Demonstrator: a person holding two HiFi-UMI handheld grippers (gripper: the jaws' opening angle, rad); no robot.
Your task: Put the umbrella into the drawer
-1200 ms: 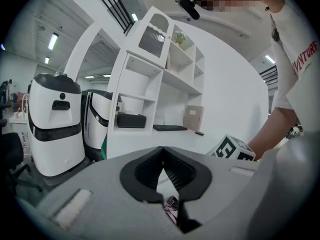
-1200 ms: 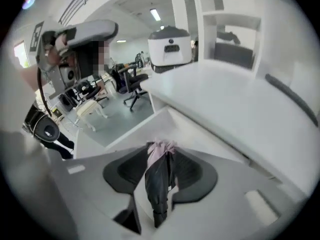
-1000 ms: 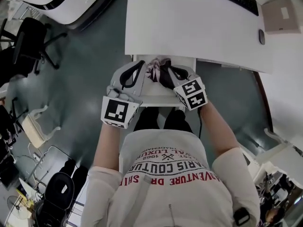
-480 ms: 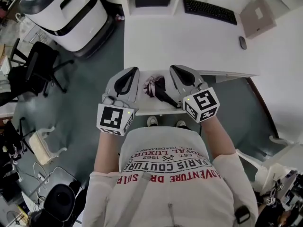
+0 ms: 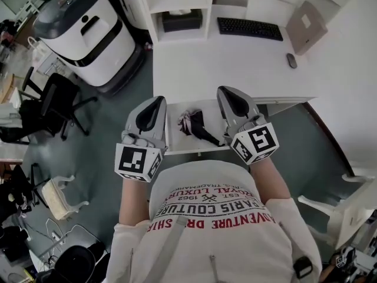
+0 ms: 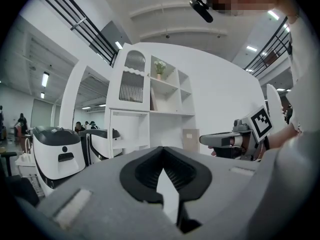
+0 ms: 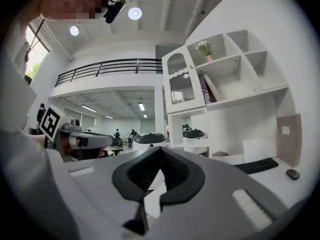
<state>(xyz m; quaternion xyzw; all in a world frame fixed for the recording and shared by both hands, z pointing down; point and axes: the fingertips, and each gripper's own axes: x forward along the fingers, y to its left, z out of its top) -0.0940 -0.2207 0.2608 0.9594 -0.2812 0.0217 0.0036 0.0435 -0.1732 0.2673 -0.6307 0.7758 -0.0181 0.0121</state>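
Observation:
A folded umbrella (image 5: pixel 196 126), dark with a pale patterned end, lies in the open white drawer (image 5: pixel 174 135) under the front edge of the white desk (image 5: pixel 235 63). My left gripper (image 5: pixel 157 101) hovers above the drawer's left side, shut and holding nothing. Above the drawer's right side, my right gripper (image 5: pixel 226 92) is also shut and empty. Neither touches the umbrella. Both point level toward the shelf unit: the left gripper (image 6: pixel 161 151) sees the right one (image 6: pixel 226 140) beside it, and the right gripper (image 7: pixel 160 151) sees the left one (image 7: pixel 82 141).
A black keyboard (image 5: pixel 250 29), a mouse (image 5: pixel 291 60) and a beige board (image 5: pixel 306 22) are on the desk. A black box (image 5: pixel 181 20) sits in the shelf niche. A large white-and-grey machine (image 5: pixel 88 31) and a black office chair (image 5: pixel 56 102) stand to the left.
Both grippers have risen out of the drawer and now hang apart above its sides. The umbrella stays in the drawer. The head view has lifted, showing more of the desk.

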